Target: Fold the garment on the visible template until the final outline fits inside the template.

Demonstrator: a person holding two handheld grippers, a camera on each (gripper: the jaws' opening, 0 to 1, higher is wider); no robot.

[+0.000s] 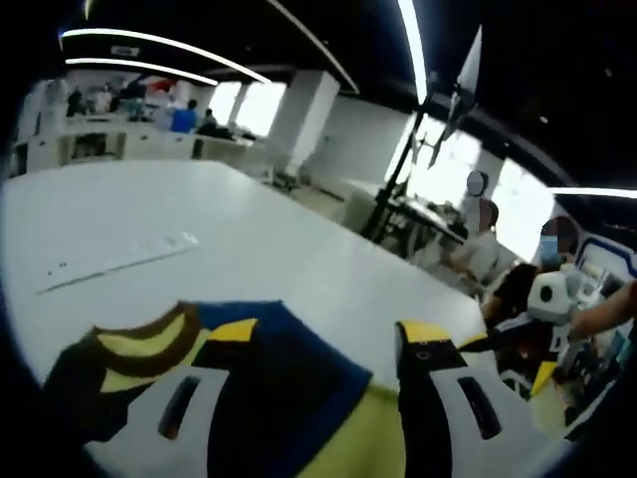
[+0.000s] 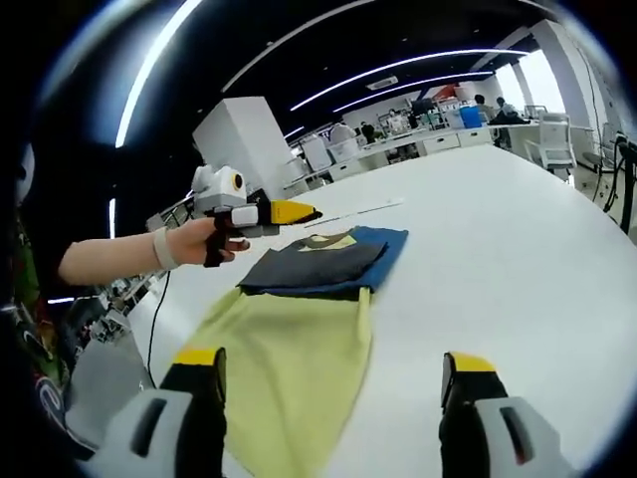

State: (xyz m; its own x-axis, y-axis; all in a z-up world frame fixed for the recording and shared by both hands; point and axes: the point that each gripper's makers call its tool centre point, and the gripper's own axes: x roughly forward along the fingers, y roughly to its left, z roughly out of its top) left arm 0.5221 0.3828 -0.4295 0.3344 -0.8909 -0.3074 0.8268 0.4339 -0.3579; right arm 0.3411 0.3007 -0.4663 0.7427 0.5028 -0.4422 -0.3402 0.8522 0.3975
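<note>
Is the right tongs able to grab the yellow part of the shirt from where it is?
Probably yes. The right tongs stand open, and the yellow part of the garment lies flat on the white table just ahead, reaching in by one of their tips. Nothing lies between them; the left tongs hover farther off.

No legible text, labels, brands or numbers in either view. Small dark marks along the pale strip [image 1: 117,261] on the white tabletop [image 1: 299,259], beyond the garment [image 1: 289,388], are too small and blurred to read.
</note>
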